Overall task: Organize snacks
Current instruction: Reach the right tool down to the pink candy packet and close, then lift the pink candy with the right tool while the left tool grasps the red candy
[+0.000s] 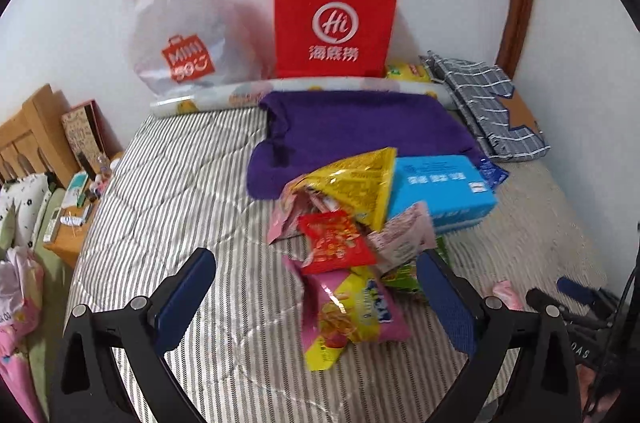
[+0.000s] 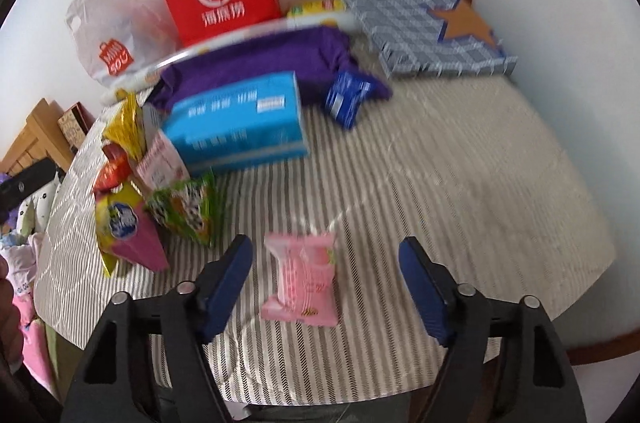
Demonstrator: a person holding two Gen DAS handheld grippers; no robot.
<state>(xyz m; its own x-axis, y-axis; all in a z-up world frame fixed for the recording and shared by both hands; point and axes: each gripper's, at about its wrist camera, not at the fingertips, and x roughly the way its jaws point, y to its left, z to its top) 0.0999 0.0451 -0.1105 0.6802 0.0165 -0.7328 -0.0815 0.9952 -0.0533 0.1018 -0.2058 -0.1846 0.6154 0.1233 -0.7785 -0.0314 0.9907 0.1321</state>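
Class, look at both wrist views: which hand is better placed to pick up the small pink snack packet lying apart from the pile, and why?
Right. The right tool is open with the pink packet lying between its fingers, not yet gripped. The left tool faces the snack pile instead, and the packet lies off to its right.

We cannot read the blurred print on the blue box (image 2: 236, 127) — the green packet (image 1: 404, 277) lies half hidden.
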